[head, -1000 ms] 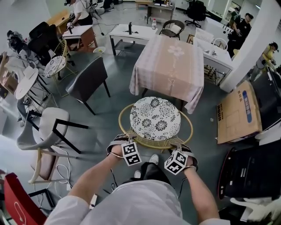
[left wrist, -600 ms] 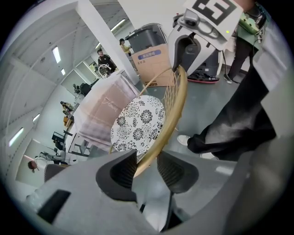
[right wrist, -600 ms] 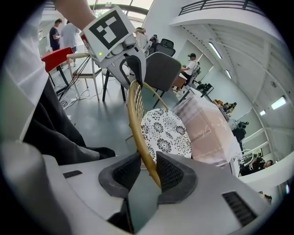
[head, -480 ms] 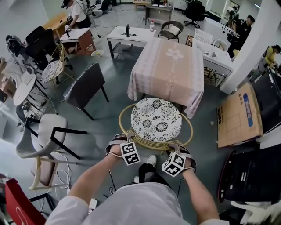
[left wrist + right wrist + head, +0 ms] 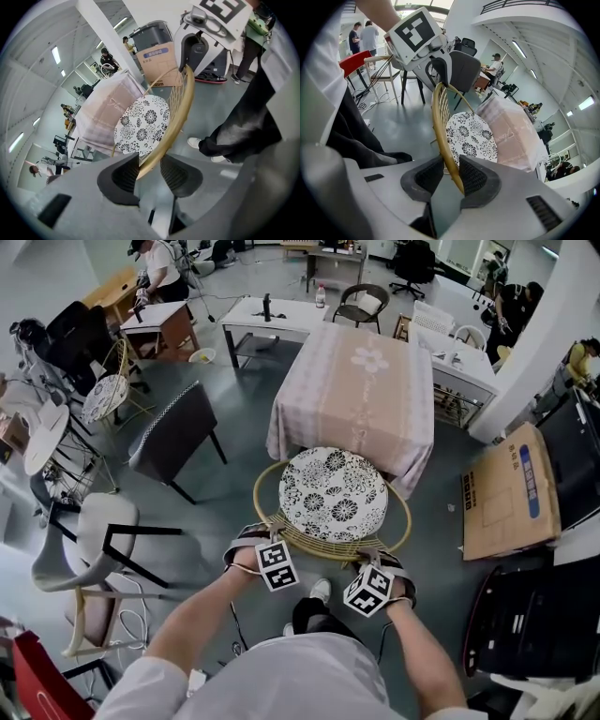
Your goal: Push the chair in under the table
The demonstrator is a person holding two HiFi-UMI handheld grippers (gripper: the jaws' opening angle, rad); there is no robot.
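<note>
While the left tongs (image 5: 150, 171) and right tongs (image 5: 451, 177) clamp the rattan chair (image 5: 323, 546), the push toward the table is under way.
Each pair pinches the back hoop (image 5: 183, 110), one at either side. Beyond them the floral seat cushion (image 5: 330, 486) sits mostly outside the cloth-draped table (image 5: 356, 395), its far edge at the hem. Next, I judge, comes an even, level shove so the seat slides underneath without skewing.

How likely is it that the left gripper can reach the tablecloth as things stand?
Probably not. The left gripper is shut on the chair rim, and the whole seat lies between it and the tablecloth. It would have to let go and go round.
</note>
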